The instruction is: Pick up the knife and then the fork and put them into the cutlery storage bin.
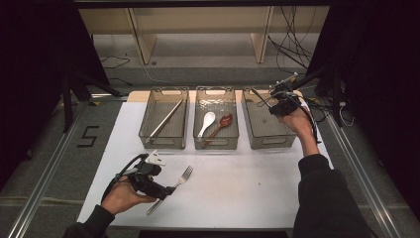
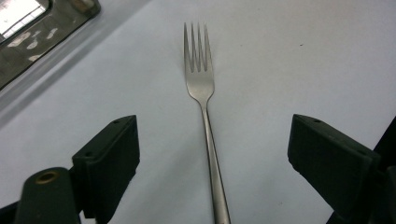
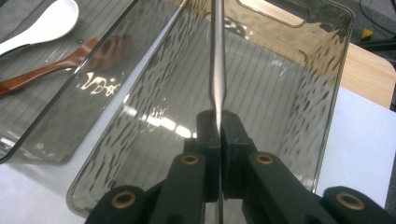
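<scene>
Jaws of my left gripper [image 2: 215, 154] stood apart astride the fork [image 2: 203, 116], ready to pinch; my right gripper [image 3: 218, 135] clamped a metal handle [image 3: 217, 60] over the right-hand bin [image 3: 280, 84], for sorting.

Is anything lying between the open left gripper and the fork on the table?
Nothing visible does. In the left gripper view the fork lies alone on the white table, its handle running between the spread jaws of the left gripper, which do not touch it.
</scene>
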Demonstrator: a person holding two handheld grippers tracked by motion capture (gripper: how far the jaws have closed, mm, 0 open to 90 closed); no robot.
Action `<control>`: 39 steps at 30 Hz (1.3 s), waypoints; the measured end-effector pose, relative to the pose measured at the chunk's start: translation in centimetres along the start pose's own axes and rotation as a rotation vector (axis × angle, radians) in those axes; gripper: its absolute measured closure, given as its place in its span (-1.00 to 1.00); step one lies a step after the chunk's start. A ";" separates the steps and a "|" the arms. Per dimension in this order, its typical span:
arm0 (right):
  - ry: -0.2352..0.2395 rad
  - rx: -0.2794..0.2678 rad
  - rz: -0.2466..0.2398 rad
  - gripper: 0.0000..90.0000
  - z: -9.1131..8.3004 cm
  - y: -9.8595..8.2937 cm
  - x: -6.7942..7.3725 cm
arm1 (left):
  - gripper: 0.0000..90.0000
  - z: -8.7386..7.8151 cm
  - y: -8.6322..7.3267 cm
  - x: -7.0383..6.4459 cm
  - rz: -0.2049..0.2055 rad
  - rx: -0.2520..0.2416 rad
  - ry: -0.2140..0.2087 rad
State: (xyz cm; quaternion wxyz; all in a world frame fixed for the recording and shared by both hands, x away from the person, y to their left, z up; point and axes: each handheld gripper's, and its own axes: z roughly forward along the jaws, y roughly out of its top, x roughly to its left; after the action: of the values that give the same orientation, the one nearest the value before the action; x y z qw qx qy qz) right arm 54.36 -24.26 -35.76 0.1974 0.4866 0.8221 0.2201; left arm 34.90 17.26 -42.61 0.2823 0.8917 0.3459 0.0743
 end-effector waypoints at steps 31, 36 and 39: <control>-0.053 -0.077 -0.042 0.43 -0.1 1.1 0.5 | -0.64 0.1 0.0 0.1 0.010 0.021 -0.001; -0.023 -0.104 -0.059 0.17 -1.4 0.4 1.2 | -0.64 0.2 0.0 0.1 -0.001 0.031 0.003; 0.021 -0.116 -0.065 -0.02 -2.1 -0.3 2.0 | -0.63 0.3 -0.1 0.3 -0.008 0.044 0.007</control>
State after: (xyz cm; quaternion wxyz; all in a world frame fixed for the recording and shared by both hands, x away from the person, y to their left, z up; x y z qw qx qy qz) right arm 52.13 -22.98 -34.41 0.2235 0.4448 0.8255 0.2660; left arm 35.14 17.35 -42.91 0.2614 0.8961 0.3520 0.0688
